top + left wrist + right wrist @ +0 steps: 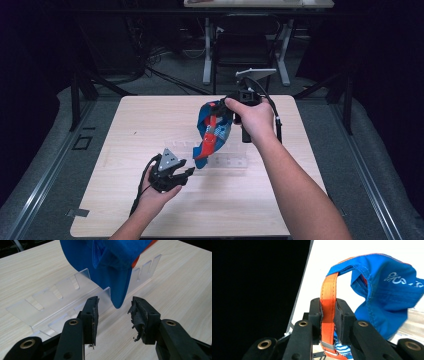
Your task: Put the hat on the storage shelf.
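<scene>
Currently right gripper (328, 315) pinches the cap (212, 131) strap mid-frame, left gripper (115, 315) wide open, empty; probably lower the brim squarely between its jaws before closing.

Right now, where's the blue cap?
The blue cap hangs mid-table above the clear acrylic rack, held by its orange strap in the right gripper; its lower edge dangles just ahead of the open left gripper.

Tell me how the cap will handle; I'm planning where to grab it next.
Probably floppy: the cap sags below the right tool, which pinches only its orange strap. Likely light, since one thin strap carries it. The brim looks stiffer, holding its curve near the open left tool.
</scene>
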`<state>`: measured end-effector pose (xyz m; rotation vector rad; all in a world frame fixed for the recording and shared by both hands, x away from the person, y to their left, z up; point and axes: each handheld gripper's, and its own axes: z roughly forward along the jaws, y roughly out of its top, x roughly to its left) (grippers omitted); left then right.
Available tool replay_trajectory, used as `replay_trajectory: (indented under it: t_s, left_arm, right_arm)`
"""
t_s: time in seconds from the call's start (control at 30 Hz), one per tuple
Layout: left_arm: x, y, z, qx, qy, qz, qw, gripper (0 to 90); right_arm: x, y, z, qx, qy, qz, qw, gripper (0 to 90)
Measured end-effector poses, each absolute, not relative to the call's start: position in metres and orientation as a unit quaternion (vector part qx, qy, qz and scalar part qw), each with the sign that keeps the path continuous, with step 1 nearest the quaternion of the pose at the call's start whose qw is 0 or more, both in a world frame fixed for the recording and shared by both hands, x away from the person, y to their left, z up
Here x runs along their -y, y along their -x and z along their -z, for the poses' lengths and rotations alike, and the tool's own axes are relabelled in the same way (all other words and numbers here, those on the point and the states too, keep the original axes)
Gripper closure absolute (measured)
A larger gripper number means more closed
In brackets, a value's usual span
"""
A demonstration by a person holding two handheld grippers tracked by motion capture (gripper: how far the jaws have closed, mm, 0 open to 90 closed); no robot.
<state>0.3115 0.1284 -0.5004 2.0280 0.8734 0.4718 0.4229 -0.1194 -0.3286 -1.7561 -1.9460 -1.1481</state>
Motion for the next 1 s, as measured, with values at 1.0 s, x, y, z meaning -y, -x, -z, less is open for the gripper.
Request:
replay_trajectory:
  t_s: [1.0]
  left_arm:
    - [-0.169,-0.3,0.519,-0.381,-0.808,-0.193,0.406,56.8]
  right_arm:
    - [0.145,-0.422,0.357,0.667,0.635,0.368,0.132,75.7]
